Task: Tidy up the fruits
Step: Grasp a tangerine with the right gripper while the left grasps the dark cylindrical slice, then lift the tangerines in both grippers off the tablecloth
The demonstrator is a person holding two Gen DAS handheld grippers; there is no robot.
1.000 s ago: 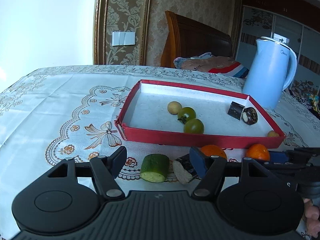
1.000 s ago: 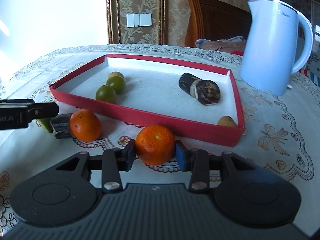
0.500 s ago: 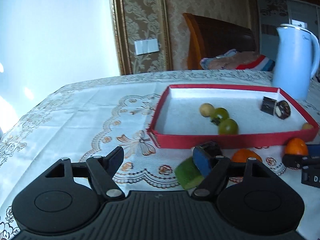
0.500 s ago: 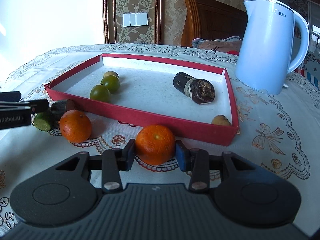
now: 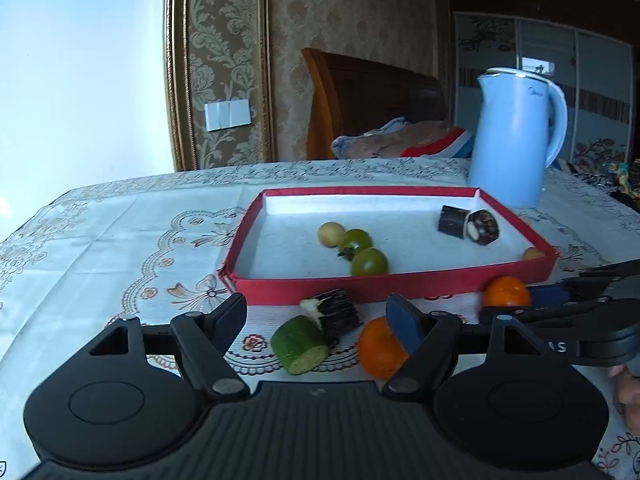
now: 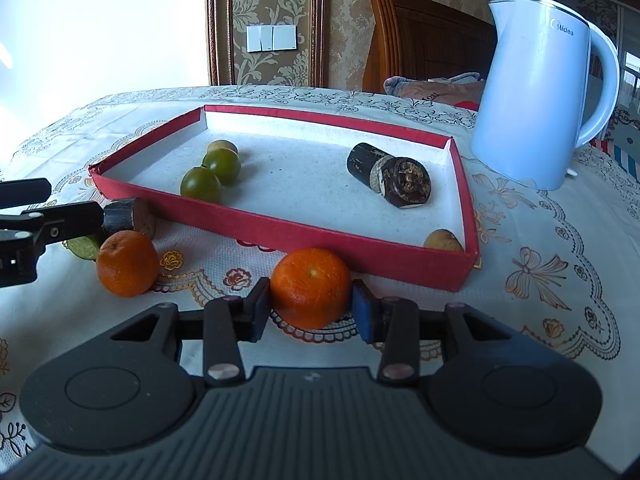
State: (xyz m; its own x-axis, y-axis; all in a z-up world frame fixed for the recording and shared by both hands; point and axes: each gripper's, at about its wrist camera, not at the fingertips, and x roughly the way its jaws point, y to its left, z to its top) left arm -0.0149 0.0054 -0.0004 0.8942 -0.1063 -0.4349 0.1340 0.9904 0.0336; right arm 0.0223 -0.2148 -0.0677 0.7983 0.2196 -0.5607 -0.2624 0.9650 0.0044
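A red tray (image 5: 400,280) (image 6: 280,226) holds two green fruits (image 5: 370,262) (image 6: 201,184), a yellowish fruit (image 5: 331,234), dark sugarcane pieces (image 5: 468,224) (image 6: 396,178) and a small yellow fruit (image 6: 443,240) in its near right corner. My right gripper (image 6: 310,308) is shut on an orange (image 6: 311,287) on the cloth before the tray. My left gripper (image 5: 316,318) is open; a cucumber piece (image 5: 302,346) and a dark sugarcane piece (image 5: 334,312) lie between its fingers. A second orange (image 5: 378,350) (image 6: 127,262) sits by its right finger.
A light blue kettle (image 5: 516,140) (image 6: 540,88) stands behind the tray at the right. A patterned white tablecloth (image 5: 120,240) covers the table. A wooden headboard (image 5: 372,100) and bedding lie beyond.
My left gripper swung left, then came back around the cucumber and sugarcane pieces. The right gripper kept hold of the orange and hardly moved.
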